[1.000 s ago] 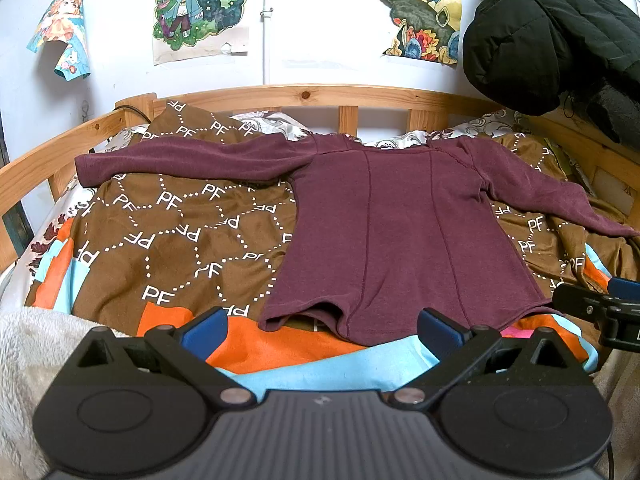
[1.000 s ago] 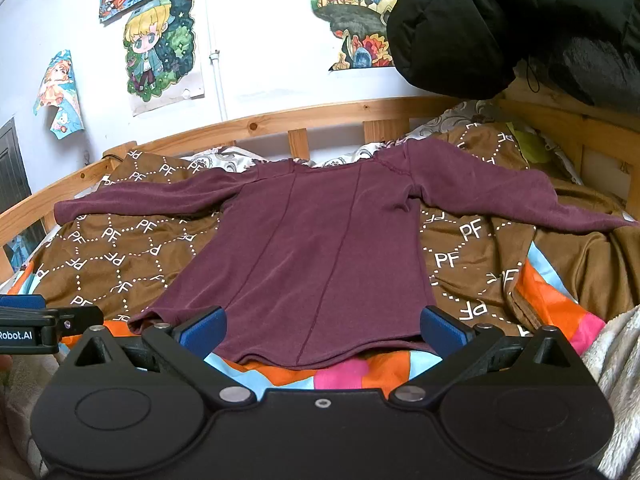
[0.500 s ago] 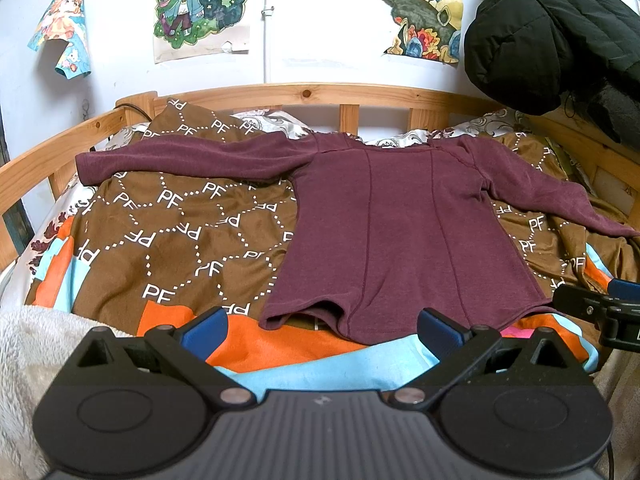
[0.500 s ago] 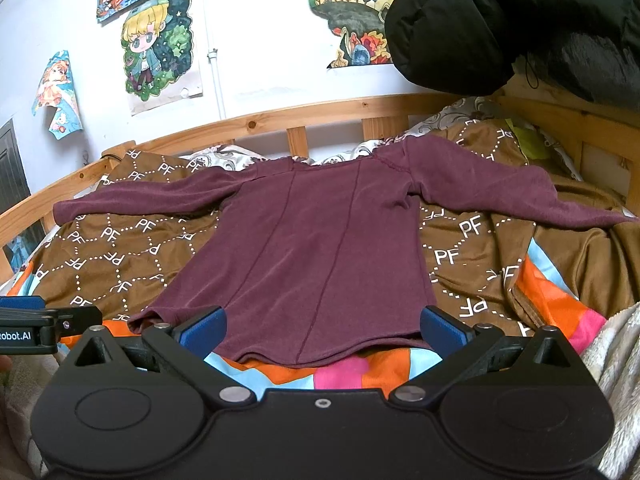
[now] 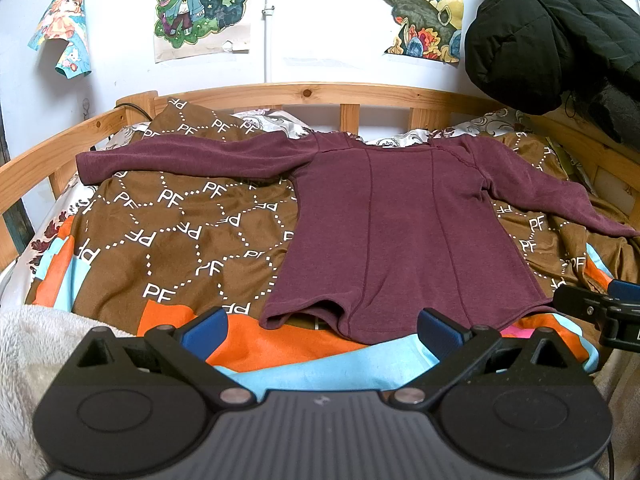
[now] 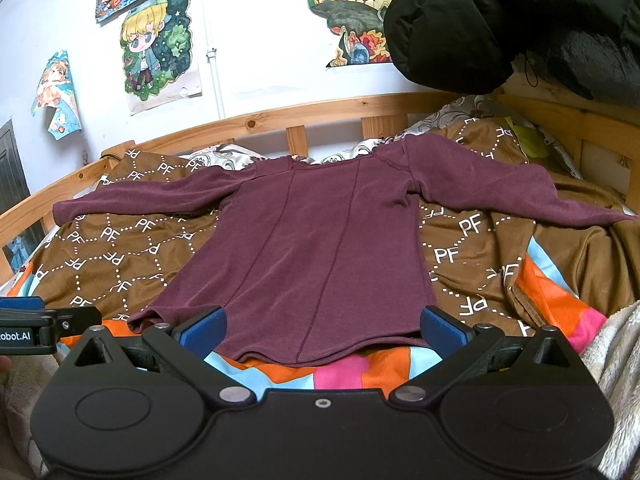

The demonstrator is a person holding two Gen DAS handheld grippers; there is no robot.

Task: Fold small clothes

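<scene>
Just ahead of right tool [image 6: 320,330], maroon shirt [image 6: 316,248], flat

A maroon long-sleeved top [image 5: 400,232] is lying flat, sleeves spread, on a brown "PF" patterned blanket [image 5: 180,232]. The left gripper [image 5: 322,330] is hovering wide apart near its hem, and the right gripper [image 5: 600,308] is peeking in at the right edge.

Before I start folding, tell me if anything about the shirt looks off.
Mostly fine: the shirt lies flat on the blanket, sleeves spread. Only the hem's left corner gapes open instead of lying flat, and the right sleeve runs over rumpled blanket. Both grippers, left and right, are open, short of the hem.
</scene>
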